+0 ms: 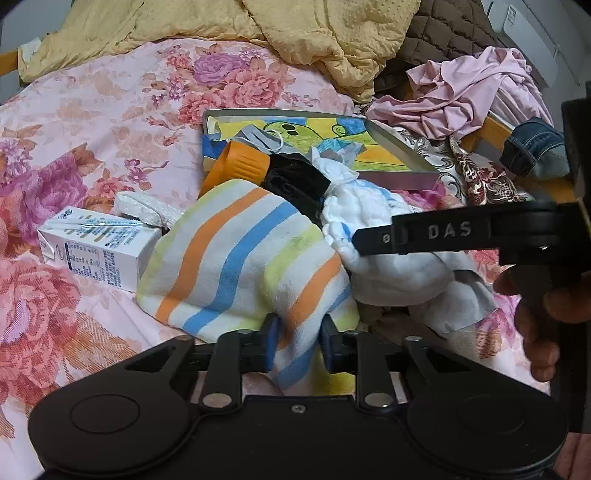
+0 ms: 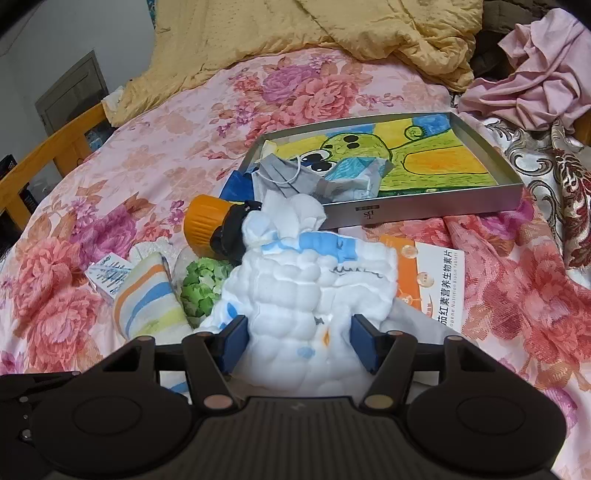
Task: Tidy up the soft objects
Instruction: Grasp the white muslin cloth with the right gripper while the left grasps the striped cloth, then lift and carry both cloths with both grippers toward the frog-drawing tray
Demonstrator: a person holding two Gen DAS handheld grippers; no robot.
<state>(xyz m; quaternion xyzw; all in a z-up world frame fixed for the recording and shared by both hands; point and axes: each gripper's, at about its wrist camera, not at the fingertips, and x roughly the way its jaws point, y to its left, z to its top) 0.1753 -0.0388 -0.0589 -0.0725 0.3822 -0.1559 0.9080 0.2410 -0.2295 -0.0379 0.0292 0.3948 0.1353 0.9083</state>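
My left gripper [image 1: 297,341] is shut on a striped towel [image 1: 236,258] with orange, blue and yellow bands, which lies on the floral bed sheet [image 1: 92,122]. My right gripper [image 2: 297,341] has its blue pads on either side of a white puffy cloth [image 2: 303,288] and grips its near end. The striped towel also shows in the right wrist view [image 2: 147,302], to the left of the white cloth. The right gripper's arm [image 1: 461,230] crosses over the white cloth [image 1: 388,266] in the left wrist view.
A metal tray [image 2: 424,210] with a green cartoon drawing holds face masks [image 2: 291,177]. An orange and black flashlight [image 2: 210,229], a green leafy thing [image 2: 203,284], a white carton [image 1: 96,254], an orange box [image 2: 432,280], a yellow quilt [image 1: 295,33] and pink clothes [image 1: 461,92] lie around.
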